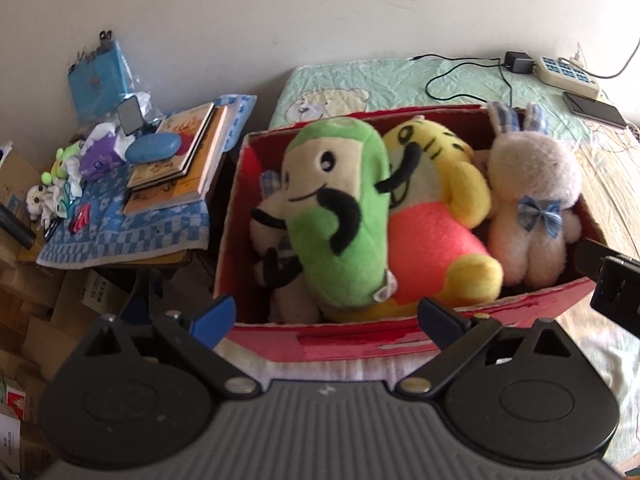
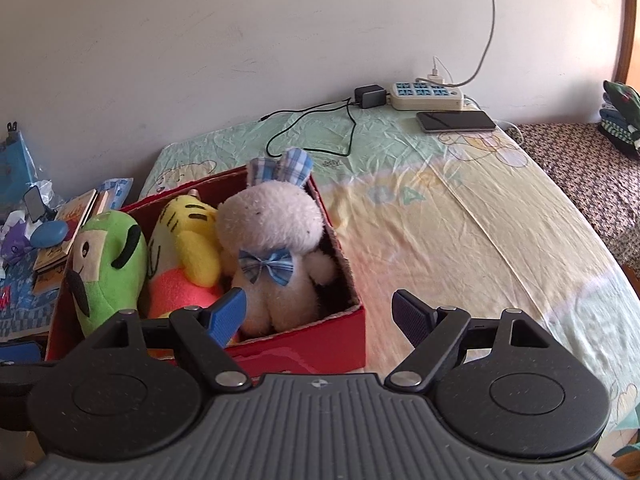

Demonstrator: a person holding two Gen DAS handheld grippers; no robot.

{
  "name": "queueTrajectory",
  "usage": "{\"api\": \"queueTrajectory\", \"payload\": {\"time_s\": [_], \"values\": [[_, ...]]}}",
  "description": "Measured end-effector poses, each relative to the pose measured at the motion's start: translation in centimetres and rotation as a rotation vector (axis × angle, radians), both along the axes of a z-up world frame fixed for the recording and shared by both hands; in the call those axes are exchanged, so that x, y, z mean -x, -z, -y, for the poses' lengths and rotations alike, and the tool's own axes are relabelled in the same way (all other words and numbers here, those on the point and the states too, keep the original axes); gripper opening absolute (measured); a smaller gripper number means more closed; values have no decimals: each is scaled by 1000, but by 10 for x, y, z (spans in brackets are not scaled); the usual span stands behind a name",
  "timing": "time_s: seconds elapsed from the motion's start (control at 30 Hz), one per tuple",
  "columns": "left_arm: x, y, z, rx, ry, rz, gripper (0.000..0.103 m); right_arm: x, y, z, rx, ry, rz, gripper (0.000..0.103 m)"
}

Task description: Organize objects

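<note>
Red cardboard box (image 1: 352, 342) sitting on the pale green-and-yellow bedsheet (image 2: 460, 216), packed: green plush with black moustache (image 1: 340, 216) lying across a cream plush underneath, yellow striped tiger plush with orange belly (image 1: 436, 216) wedged in the middle, white fluffy rabbit plush with blue checked ears and bow (image 2: 276, 256) upright against the right wall. Stuffed tight side by side, probably so all fit; nothing loose on the sheet nearby. Left gripper (image 1: 326, 318) spread wide, empty, hovering over the box's near edge. Right gripper (image 2: 318, 314) also spread, nothing pinched, straddling the near right corner, blue pad just in front of the rabbit. Looks like sorting of toys is done or nearly so; possibly lining up to take the box by its walls. Unsorted clutter on the blue checked cloth (image 1: 120, 236) left of the bed: stacked books (image 1: 180, 160), blue oval case (image 1: 153, 147). White power strip (image 2: 426, 94), black charger (image 2: 370, 96) and dark phone (image 2: 456, 121) by the wall, well apart from the box.
</note>
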State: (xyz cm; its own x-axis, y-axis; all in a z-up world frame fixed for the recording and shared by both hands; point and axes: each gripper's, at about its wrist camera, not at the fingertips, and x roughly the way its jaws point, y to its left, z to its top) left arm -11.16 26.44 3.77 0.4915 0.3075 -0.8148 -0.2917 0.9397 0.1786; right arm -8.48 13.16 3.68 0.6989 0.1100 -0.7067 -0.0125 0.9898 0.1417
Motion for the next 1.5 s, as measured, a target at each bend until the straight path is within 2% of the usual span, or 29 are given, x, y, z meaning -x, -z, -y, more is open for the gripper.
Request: {"api": "queueTrajectory", "payload": {"time_s": [0.23, 0.33, 0.93, 1.5], "values": [[-5, 2, -4, -4, -21, 2, 99, -7, -1, -2, 7, -27, 7, 82], [-9, 5, -6, 19, -32, -7, 99, -8, 1, 1, 8, -25, -1, 82], [-15, 11, -2, 6, -26, -23, 99, -13, 9, 2, -13, -24, -23, 82], [-9, 9, -12, 25, -45, -10, 99, -17, -7, -9, -1, -79, 6, 82]]}}
